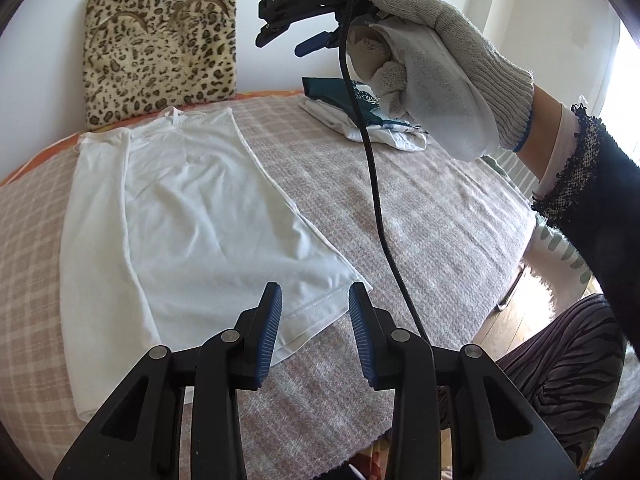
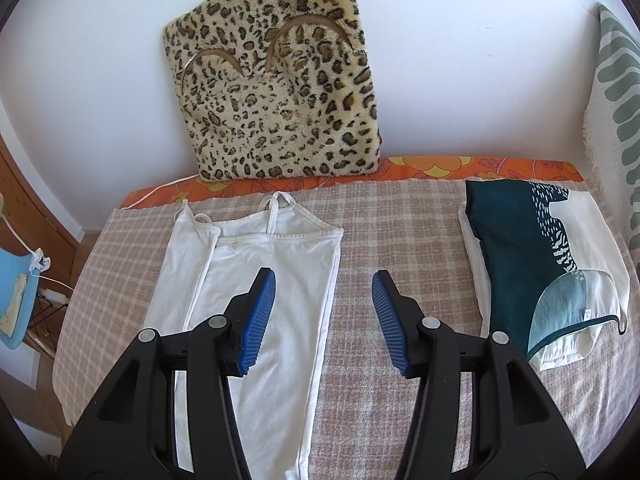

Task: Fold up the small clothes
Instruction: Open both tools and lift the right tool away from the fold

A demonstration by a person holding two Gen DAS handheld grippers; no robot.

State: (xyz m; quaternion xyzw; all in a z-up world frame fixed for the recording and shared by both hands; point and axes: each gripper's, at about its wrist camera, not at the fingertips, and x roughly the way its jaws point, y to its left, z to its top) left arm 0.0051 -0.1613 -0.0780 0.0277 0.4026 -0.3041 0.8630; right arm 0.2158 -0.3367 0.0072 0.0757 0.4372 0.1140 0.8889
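The white camisole [image 2: 256, 276] lies flat on the checked blanket [image 2: 392, 380] of the bed, one long side already folded in, its long axis running from straps near the leopard cushion [image 2: 276, 92] down to the hem. The left hand-held gripper [image 1: 315, 332] hovers open just over the hem corner — nearer than the right hand-held gripper [image 2: 324, 320], open and held higher. Bare blanket lies between camisole and the folded stack [image 2: 536, 268] — room to fold.
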